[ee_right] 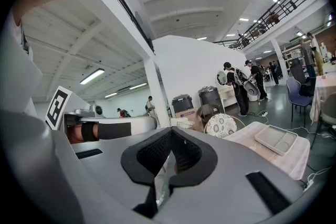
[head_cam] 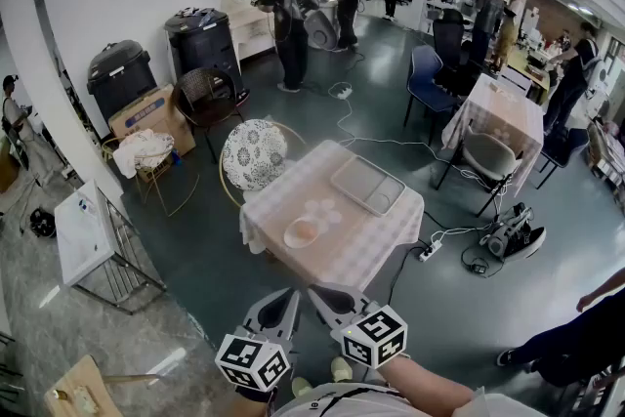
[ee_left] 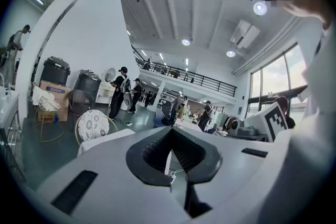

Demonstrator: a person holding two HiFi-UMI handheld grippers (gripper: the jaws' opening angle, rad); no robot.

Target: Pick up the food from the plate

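I hold both grippers low and close against my body, side by side, their tips pointing out toward the table (head_cam: 342, 254) with the checked cloth. My left gripper (head_cam: 281, 303) has its jaws pressed together: in the left gripper view the tips meet, only a thin slit opens lower down between the ridged pads (ee_left: 157, 148), and nothing sits in it. My right gripper (head_cam: 327, 300) is the same, its tips closed on each other and empty, with the dark pads (ee_right: 152, 152) touching at the top in the right gripper view. The two marker cubes sit just behind the jaws, nearest to me.

The plate (head_cam: 289, 237) lies ahead of both grippers, well apart from their tips, on the near part of the table and roughly in line with the gap between my two grippers. The food (head_cam: 306, 230) on it shows only as a pale pinkish patch; I cannot tell what it is. Neither gripper touches the plate or the table.

Farther ahead than the plate, and toward my right gripper's side, a grey tray (head_cam: 368, 184) rests on the cloth. Beyond the table's far left corner stands a chair with a patterned cushion (head_cam: 254, 154). Far ahead, people (head_cam: 288, 10) stand by the white wall.
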